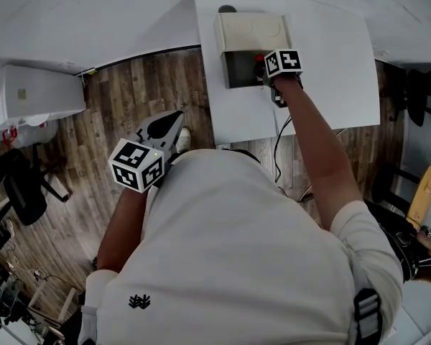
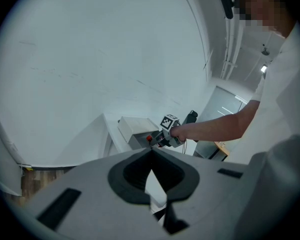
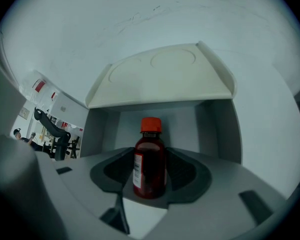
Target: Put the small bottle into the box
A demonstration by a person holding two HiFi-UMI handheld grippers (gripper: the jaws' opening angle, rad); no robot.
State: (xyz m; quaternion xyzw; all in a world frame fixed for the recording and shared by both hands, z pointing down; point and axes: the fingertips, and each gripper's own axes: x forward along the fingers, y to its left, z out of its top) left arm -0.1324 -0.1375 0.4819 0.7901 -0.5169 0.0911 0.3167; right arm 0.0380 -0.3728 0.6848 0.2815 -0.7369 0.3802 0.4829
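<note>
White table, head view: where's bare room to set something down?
Bare: the white table right of the grey box with the cream lid, out to its right edge; also the strip before the box, toward the near-left corner. Crowded: the box mouth, where the right gripper holds the small dark-red bottle, and the black cable trailing off the near edge.

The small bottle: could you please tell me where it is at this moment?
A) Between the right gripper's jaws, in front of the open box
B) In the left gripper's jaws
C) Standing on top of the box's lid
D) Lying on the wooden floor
A: the right gripper view shows the small bottle upright, clamped in the right gripper, with the open box just behind it; the left gripper is shut on nothing.
</note>
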